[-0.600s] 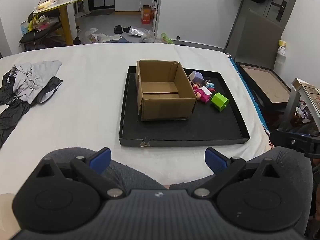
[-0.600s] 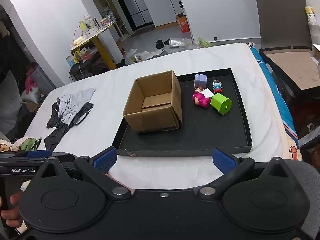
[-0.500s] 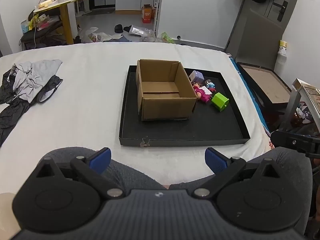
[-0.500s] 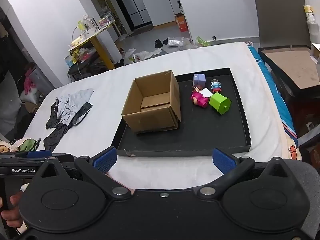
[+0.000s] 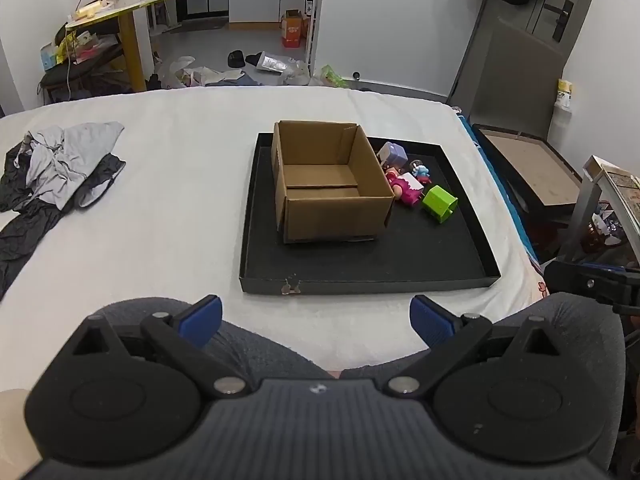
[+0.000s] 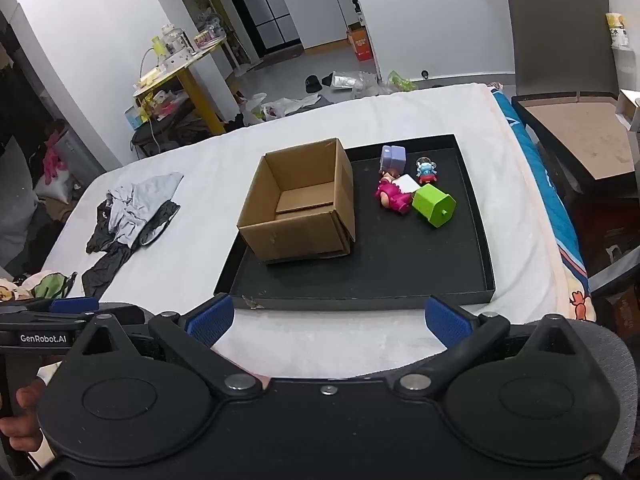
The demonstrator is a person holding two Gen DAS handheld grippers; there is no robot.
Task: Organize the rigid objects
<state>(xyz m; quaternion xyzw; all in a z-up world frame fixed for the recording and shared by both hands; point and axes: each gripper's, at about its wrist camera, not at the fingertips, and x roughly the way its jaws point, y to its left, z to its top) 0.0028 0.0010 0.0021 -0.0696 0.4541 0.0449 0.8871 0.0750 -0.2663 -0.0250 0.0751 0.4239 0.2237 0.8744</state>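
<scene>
- Two grippers sit low at the near edge of the white bed (image 5: 180, 184), both held wide apart with nothing between the blue pads: the left gripper (image 5: 316, 318) and the right gripper (image 6: 327, 320).
- Ahead of both, a black tray (image 5: 360, 276) lies flat on the bed, its near rim just beyond the right gripper's fingertips (image 6: 212, 318).
- An open cardboard box (image 5: 332, 184) stands upright in the tray's far-left part as seen from the left gripper; nothing shows inside it.
- Right of the box, a cluster of toys rests on the tray floor: a lilac cube (image 6: 394, 157) farthest away, a small blue-and-red figure (image 6: 426, 170) beside it, a pink figure (image 6: 392, 196) lying on its side against a white card (image 6: 406, 182), and a green block (image 6: 434, 205) tipped over, nearest the right gripper.
- The pink figure lies just beside the box's right wall in the left view.
- Far left of both grippers, crumpled grey and black clothes (image 5: 56, 176) lie on the bed.
</scene>
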